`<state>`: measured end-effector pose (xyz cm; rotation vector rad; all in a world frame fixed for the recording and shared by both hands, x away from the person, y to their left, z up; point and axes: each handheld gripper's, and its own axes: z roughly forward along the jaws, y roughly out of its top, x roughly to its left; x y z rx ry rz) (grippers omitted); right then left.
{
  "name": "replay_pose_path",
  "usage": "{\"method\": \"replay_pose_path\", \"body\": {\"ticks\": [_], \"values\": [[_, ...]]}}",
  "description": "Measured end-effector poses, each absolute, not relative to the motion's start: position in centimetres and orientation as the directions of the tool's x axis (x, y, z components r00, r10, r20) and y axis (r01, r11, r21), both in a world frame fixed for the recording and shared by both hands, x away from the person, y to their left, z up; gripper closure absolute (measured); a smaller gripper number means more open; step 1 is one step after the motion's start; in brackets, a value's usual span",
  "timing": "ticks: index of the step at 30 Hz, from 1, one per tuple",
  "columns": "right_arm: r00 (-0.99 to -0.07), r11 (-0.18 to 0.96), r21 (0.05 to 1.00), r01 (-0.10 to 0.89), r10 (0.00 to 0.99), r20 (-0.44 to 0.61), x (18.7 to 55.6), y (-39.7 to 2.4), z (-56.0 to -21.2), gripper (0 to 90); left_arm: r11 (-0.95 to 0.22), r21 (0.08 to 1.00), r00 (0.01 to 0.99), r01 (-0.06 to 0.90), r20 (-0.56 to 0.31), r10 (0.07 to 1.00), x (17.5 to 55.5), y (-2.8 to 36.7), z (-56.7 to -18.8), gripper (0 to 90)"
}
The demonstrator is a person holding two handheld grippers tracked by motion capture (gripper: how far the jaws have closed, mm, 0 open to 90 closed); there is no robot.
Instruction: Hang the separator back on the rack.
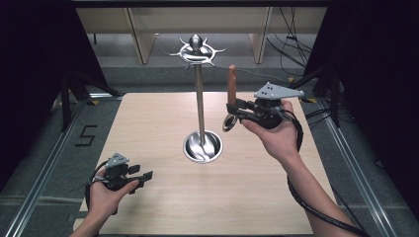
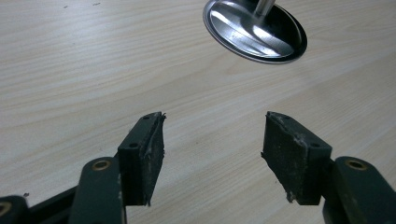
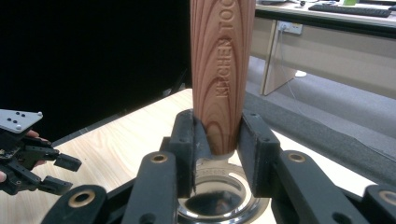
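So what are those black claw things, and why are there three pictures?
A person holds tongs in each hand. One picture looks down from above the wooden table. The other two come from small cameras riding on each set of tongs. On the table stands a shiny metal stand with hooks on top and a round dish at its foot. The right tongs are shut on a kitchen tool with a wooden handle and a metal ring end, held upright. The left tongs are open and hold nothing, low over the table.

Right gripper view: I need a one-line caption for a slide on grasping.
Right gripper jaws clamped on the wooden handle of a metal kitchen tool, held upright above the table.
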<state>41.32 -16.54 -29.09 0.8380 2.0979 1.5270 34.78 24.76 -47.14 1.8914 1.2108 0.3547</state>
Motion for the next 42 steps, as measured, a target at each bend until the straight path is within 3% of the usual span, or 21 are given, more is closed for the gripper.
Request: {"method": "replay_pose_path", "body": {"ticks": [34,42], "values": [[-0.735,0.159,0.939,0.304,0.667,0.125,41.0,-15.1,-27.5,69.7,-0.157,0.777,0.483,0.61,-0.207,0.851,34.8,24.6,-47.0,37.9],[-0.745,0.178,0.94,0.291,0.659,0.106,41.3,-14.7,-27.3,69.7,-0.152,0.778,0.479,0.61,-0.209,0.853,34.8,24.6,-47.0,37.9]]}}
